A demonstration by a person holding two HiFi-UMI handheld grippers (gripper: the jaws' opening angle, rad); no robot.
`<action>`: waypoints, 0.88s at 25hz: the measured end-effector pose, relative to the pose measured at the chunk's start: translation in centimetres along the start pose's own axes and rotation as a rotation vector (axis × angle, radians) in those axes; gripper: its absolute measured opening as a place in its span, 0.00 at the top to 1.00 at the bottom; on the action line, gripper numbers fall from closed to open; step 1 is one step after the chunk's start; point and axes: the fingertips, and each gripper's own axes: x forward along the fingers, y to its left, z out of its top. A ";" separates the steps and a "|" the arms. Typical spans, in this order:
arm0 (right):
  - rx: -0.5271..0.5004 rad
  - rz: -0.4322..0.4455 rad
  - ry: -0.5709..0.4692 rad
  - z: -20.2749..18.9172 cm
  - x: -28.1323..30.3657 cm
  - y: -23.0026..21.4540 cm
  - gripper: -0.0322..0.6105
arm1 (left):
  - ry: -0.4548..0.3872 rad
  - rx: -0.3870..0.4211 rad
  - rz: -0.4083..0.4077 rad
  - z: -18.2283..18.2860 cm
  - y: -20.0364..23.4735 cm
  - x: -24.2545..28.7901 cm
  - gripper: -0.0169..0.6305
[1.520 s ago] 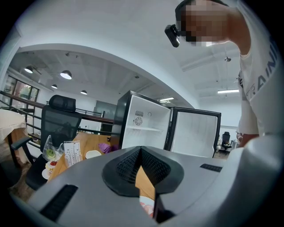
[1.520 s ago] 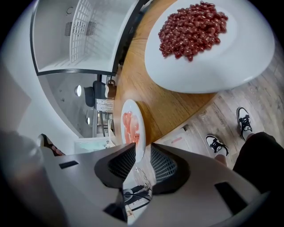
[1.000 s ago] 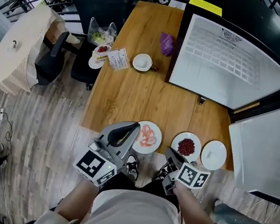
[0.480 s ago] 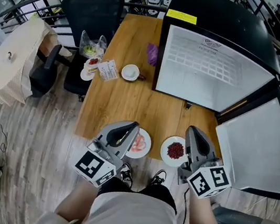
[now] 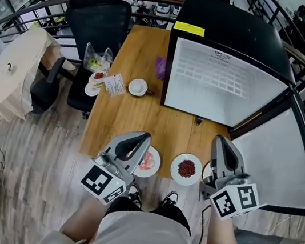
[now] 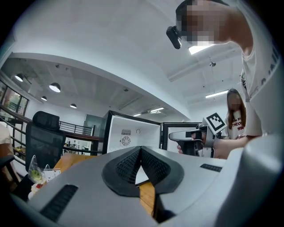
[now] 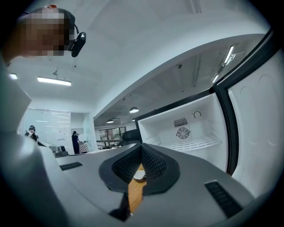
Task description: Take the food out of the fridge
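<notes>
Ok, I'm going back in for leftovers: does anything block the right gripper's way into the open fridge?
Nothing visible does. Only bare table lies between the right gripper and the open fridge; its door is swung aside to the right.

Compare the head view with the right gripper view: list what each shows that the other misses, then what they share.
Only the head view: the plate of pink slices and the plate of red food at the table's near edge, and the left gripper.
Only the right gripper view: the ceiling lights, the camera on the person's head, and the ribbed pads of the right gripper, closed on nothing.
Both: the open fridge with its wire shelf, the wooden table and a white cup.
</notes>
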 end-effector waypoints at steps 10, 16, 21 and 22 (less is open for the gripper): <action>-0.012 -0.006 0.007 -0.4 0.2 0.1 0.92 | -0.007 0.007 -0.006 0.2 0.0 0.1 0.96; -0.015 -0.006 0.010 -0.5 0.5 0.3 0.92 | -0.008 -0.002 -0.005 0.2 0.4 0.0 0.96; -0.026 0.003 0.012 -0.5 0.7 0.7 0.92 | -0.010 -0.002 -0.006 0.4 0.5 0.0 0.96; -0.028 0.005 0.014 -0.5 0.8 0.7 0.92 | -0.010 -0.001 -0.006 0.3 0.5 0.1 0.96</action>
